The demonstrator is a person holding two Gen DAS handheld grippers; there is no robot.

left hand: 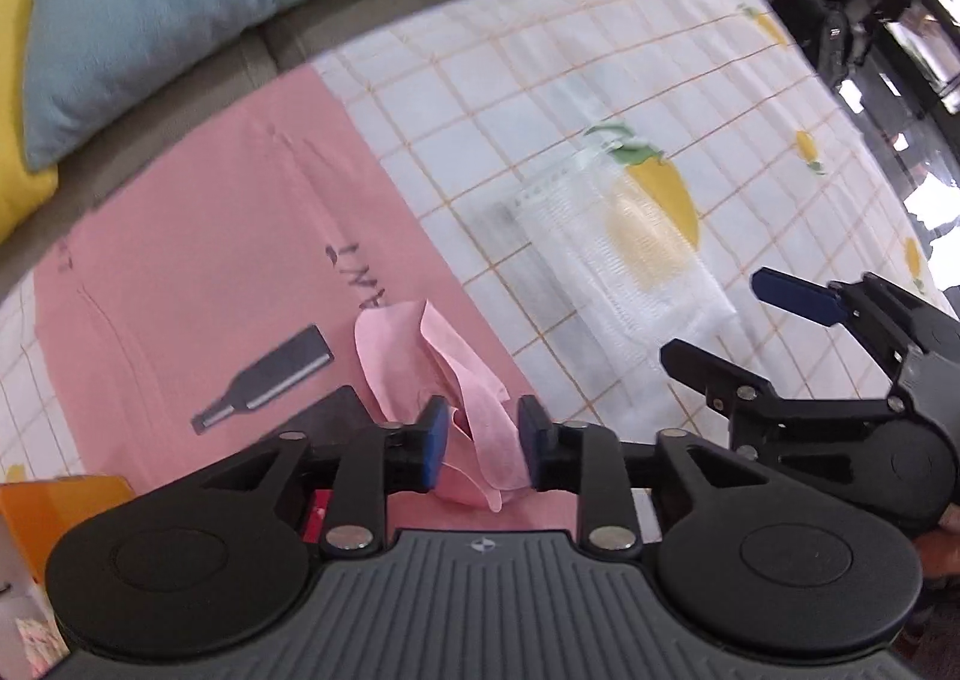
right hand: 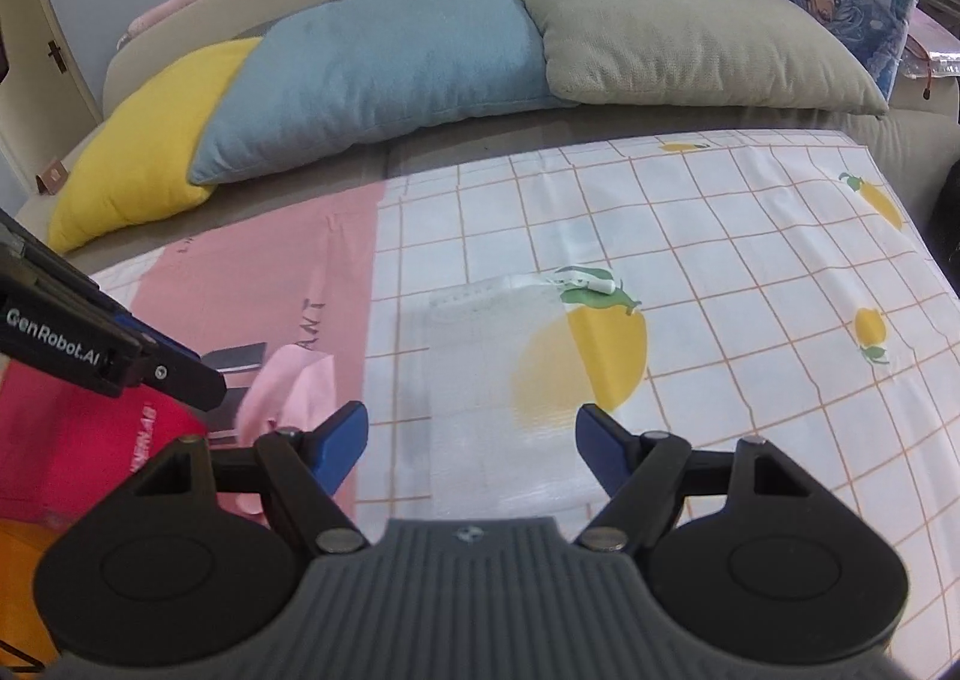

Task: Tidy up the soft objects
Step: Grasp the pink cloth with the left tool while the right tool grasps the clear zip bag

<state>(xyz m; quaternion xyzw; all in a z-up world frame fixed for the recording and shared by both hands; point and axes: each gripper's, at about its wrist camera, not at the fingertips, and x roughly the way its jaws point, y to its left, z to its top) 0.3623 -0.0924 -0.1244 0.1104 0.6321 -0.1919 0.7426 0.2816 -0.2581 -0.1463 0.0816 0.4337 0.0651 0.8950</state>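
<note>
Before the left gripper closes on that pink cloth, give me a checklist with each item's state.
1. Pink cloth sits between the left gripper fingers: ok.
2. Left pads pressing on the cloth: not ok; a gap shows each side, so it is not gripped yet.
3. Right gripper open and empty: ok.
4. Right gripper lined up over the clear zip bag: ok, the bag lies flat just ahead of its fingers.
5. The two grippers clear of each other: ok, apart though close.
6. Bag's zip end open to take the cloth: cannot tell.
</note>
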